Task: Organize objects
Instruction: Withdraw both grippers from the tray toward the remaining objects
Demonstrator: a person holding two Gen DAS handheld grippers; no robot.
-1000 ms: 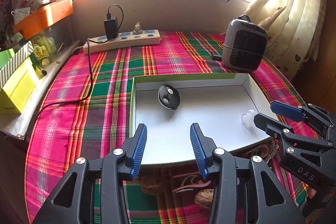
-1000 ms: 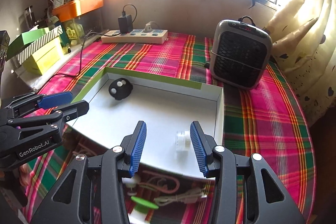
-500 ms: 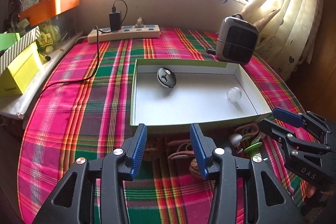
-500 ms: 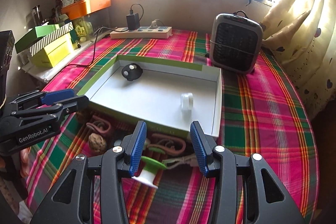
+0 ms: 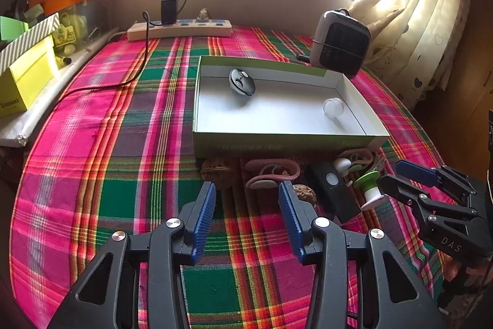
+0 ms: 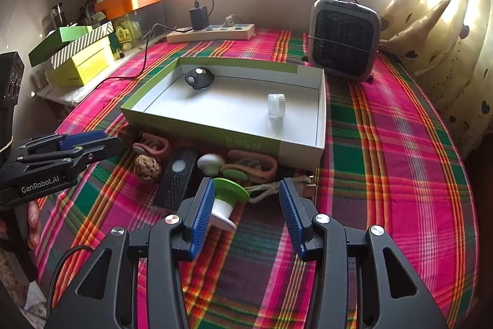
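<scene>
- The left gripper [image 5: 247,199] hangs over the plaid cloth [image 5: 123,174], jaws half apart with nothing between them
- The right gripper [image 6: 246,199] is parted about as far, also empty; a green-capped white spool [image 6: 228,199] lies just beside its left finger
- Ahead of both, a row of clutter sits against the near wall of the shallow box [image 5: 277,144]: a walnut [image 6: 147,168], a black remote [image 6: 177,178], pink clips [image 5: 271,173], a white cable [image 6: 268,190]
- Inside the box lie a black round device [image 5: 242,81] in the far left corner and a clear small jar [image 6: 276,107] toward the right
- A heater [image 6: 345,39] stands behind the box
</scene>
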